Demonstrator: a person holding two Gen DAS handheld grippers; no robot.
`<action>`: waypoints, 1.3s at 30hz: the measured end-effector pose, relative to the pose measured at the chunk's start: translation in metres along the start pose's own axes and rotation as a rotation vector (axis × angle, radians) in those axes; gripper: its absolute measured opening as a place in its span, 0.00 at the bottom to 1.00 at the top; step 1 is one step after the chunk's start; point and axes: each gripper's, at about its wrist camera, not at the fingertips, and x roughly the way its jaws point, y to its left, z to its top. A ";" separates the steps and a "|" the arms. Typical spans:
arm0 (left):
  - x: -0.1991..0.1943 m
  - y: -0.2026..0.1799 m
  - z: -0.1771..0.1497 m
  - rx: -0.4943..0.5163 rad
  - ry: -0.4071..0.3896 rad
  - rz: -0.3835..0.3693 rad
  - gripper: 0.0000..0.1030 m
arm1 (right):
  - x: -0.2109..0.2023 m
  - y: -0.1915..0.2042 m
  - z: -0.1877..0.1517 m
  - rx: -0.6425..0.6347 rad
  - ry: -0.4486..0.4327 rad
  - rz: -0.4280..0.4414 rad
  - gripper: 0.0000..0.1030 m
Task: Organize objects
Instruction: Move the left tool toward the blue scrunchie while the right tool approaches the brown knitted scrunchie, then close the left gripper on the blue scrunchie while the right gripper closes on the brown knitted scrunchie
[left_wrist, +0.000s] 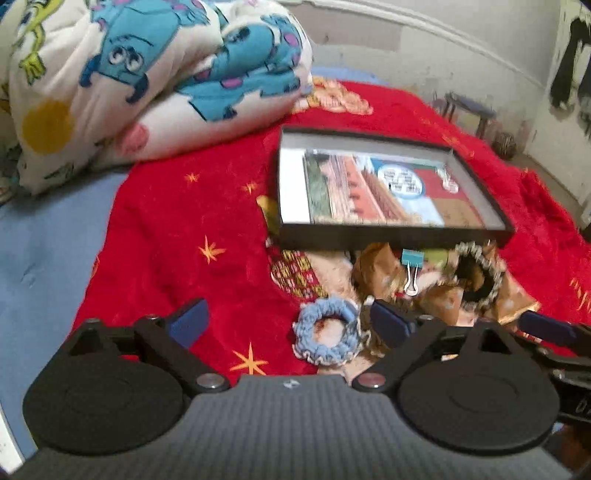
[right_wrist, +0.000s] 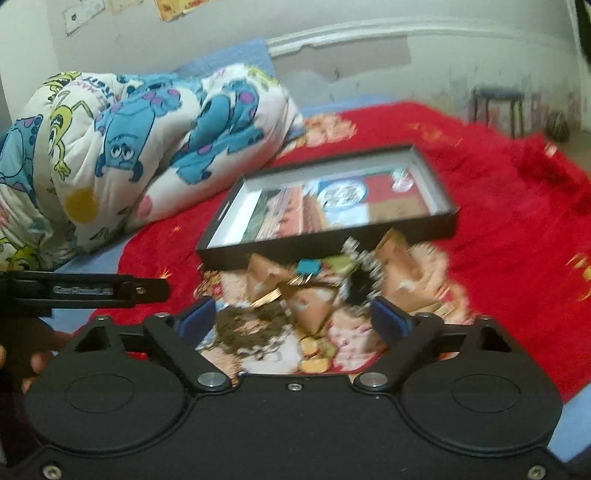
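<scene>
A shallow black box (left_wrist: 391, 236) with a printed card inside lies on the red blanket; it also shows in the right wrist view (right_wrist: 332, 243). In front of it lie a light blue scrunchie (left_wrist: 327, 334), a teal binder clip (left_wrist: 412, 267), a dark frilled scrunchie (left_wrist: 476, 275) and brown wrapped packets (left_wrist: 380, 275). My left gripper (left_wrist: 291, 321) is open and empty, low over the blanket with the blue scrunchie between its fingers. My right gripper (right_wrist: 293, 319) is open and empty just short of the clip (right_wrist: 308, 266), dark scrunchie (right_wrist: 360, 282) and packets (right_wrist: 310, 306).
A bunched cartoon-print quilt (left_wrist: 147, 74) fills the back left of the bed, also seen in the right wrist view (right_wrist: 129, 147). A stool (right_wrist: 498, 107) and a wall stand beyond the bed. The left gripper's body (right_wrist: 85, 290) shows at left in the right wrist view.
</scene>
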 end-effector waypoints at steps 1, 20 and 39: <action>0.003 -0.002 -0.001 0.012 0.011 -0.002 0.92 | 0.006 -0.001 -0.001 0.019 0.013 0.018 0.82; 0.041 -0.006 -0.007 0.017 0.146 0.079 0.81 | 0.074 -0.001 -0.015 0.083 0.170 0.019 0.46; 0.049 -0.020 -0.012 0.074 0.112 0.117 0.82 | 0.085 -0.004 -0.018 0.151 0.155 -0.004 0.35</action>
